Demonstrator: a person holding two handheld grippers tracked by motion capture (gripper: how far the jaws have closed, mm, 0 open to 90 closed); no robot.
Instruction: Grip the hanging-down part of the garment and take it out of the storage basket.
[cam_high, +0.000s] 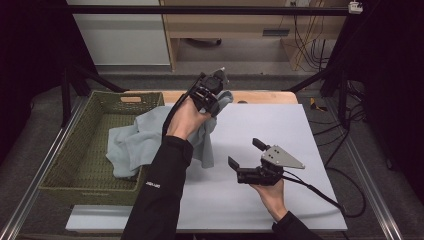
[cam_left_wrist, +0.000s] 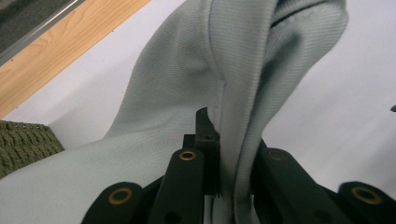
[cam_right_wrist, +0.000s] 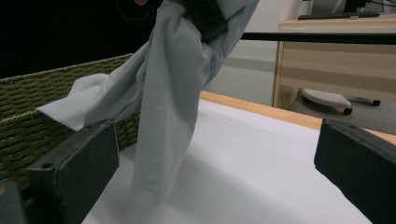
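So, high view first: the left gripper (cam_high: 214, 86) is up at about 12 o'clock over the white mat (cam_high: 280, 145), clamped on a pale grey cloth (cam_high: 135, 142). The cloth trails down and off toward 8 o'clock, with its bulk draped over the rim of the green basket (cam_high: 65, 160) and a loose tail hanging onto the mat. The right gripper (cam_high: 246, 154) sits low at around 5 o'clock, jaws wide apart with nothing in them, pointing roughly toward 10–11 o'clock at that hanging tail. It's clearly the free hand and the nearer one to the tail.

Left gripper view: the jaws are pinched tight on a seam or hem of the cloth (cam_left_wrist: 243, 84), and the fabric runs straight away from them toward 12.

Right gripper view: both pads (cam_right_wrist: 74, 163) spread wide, and the cloth (cam_right_wrist: 168, 112) hangs between them, a bit left of centre, as a long vertical fold with its bottom end touching the mat (cam_right_wrist: 261, 163). My guess is that the next grab goes straight ahead and slightly to 11.
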